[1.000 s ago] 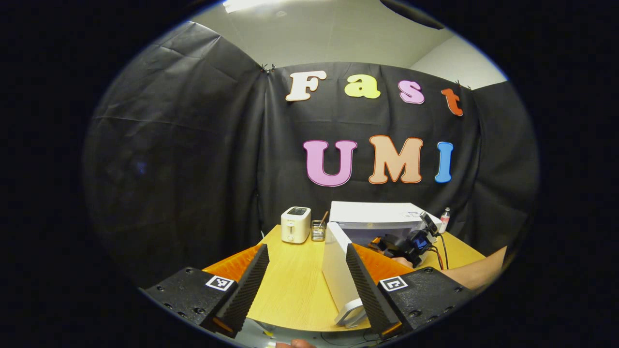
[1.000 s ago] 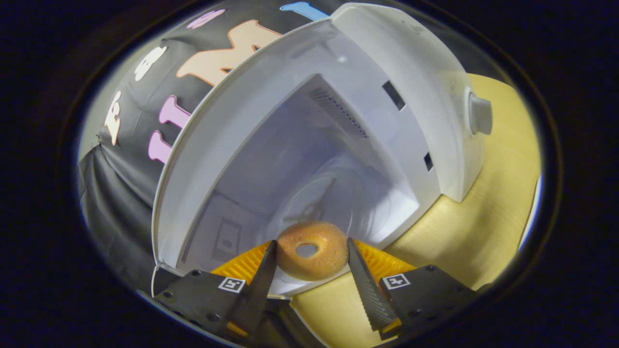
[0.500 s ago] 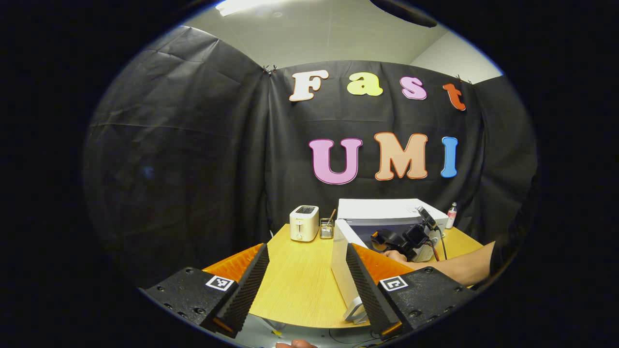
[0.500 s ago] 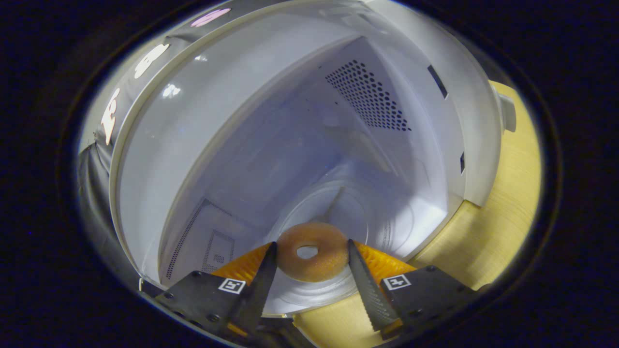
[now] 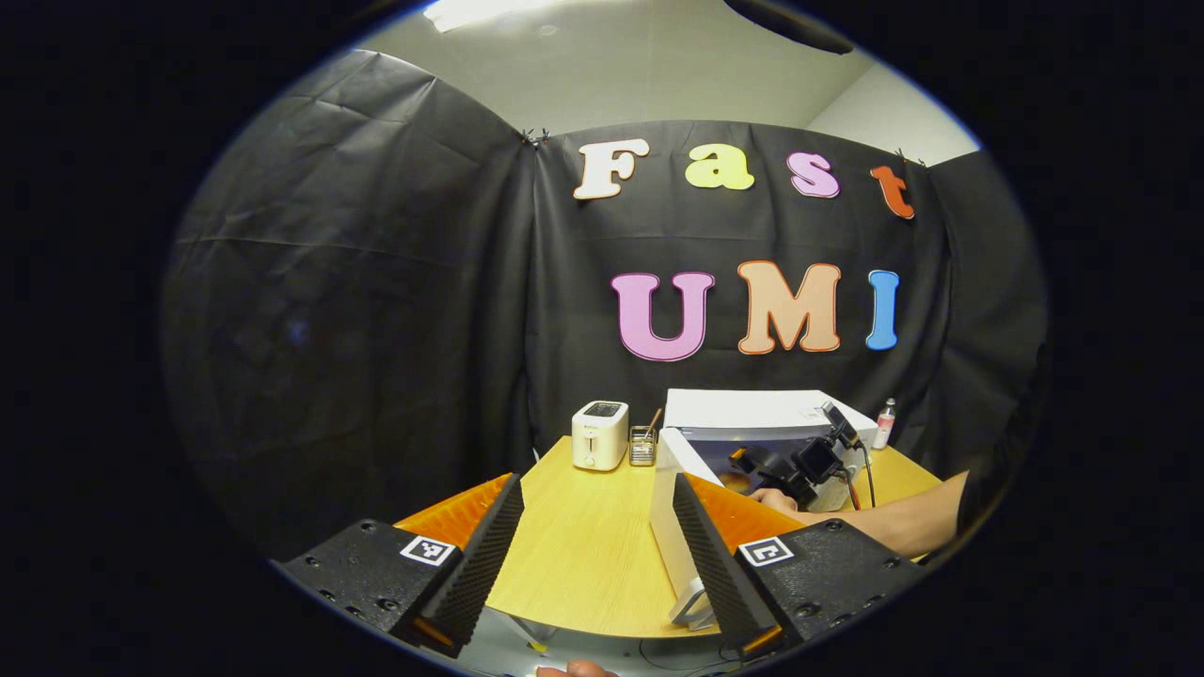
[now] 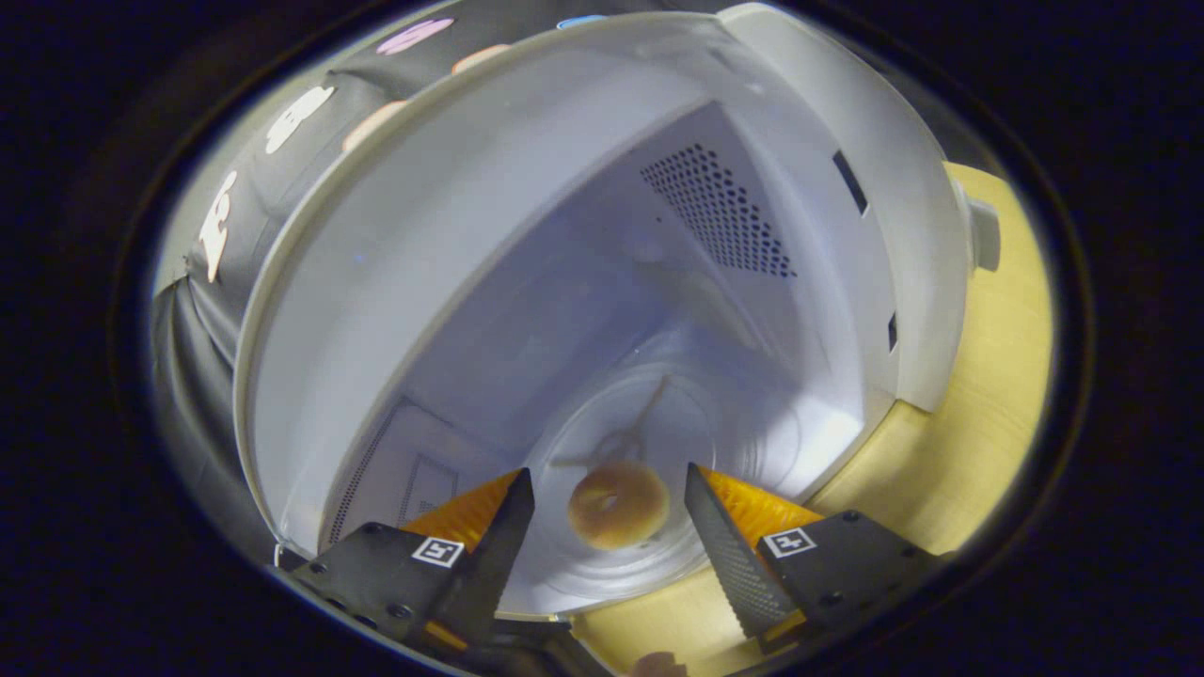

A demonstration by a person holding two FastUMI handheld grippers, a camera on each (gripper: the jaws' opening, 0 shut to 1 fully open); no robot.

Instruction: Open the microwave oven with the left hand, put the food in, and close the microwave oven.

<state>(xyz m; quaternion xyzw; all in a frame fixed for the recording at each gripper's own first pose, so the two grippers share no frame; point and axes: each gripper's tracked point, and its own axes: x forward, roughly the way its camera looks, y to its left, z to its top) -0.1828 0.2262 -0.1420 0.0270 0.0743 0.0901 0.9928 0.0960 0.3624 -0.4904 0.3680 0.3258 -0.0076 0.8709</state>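
With the right gripper (image 6: 607,527) spread clear of the donut (image 6: 618,503) on the turntable (image 6: 658,564), back straight out; left gripper (image 5: 594,531) open, door (image 5: 670,527) next.

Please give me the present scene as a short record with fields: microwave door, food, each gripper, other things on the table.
microwave door: open, standing out from the microwave
food: doughnut on the glass turntable inside, apart from both fingers
right gripper: open, at the mouth of the oven
left gripper: open, holding nothing, back from the table
other things: toaster, small holder, bottle
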